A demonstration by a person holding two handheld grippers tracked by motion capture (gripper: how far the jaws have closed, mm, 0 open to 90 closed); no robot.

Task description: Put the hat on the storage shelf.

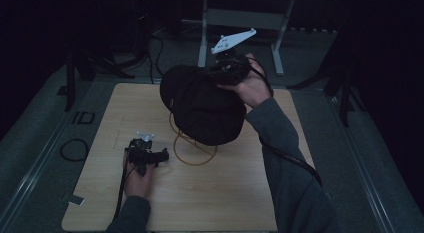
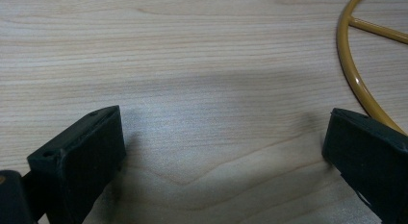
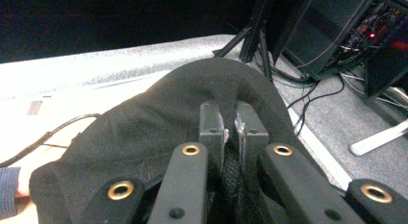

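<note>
Black fabric cap held up over the table

Your right gripper (image 3: 233, 119) pinches a fold of the black fabric cap (image 1: 202, 105), lifting it above the thin yellow wire ring stand (image 1: 192, 149) on the light wooden table (image 1: 225, 203). Your left gripper (image 1: 164, 155) rests on the tabletop beside that ring, jaws wide apart and holding nothing.

Left hand (image 1: 138, 179) low at the near left, forearm in from the bottom edge. Left gripper (image 1: 161, 156) lies level, jaws spread wide, nothing between the pads (image 2: 82, 161). Right arm reaches forward and up, sleeve bent at the elbow, right hand (image 1: 252, 85) raised and wrapped round the right gripper (image 3: 233, 125). Its jaws are pinched nearly together on a fold of black cloth (image 3: 144, 132), which bulges beyond the fingertips.
</note>
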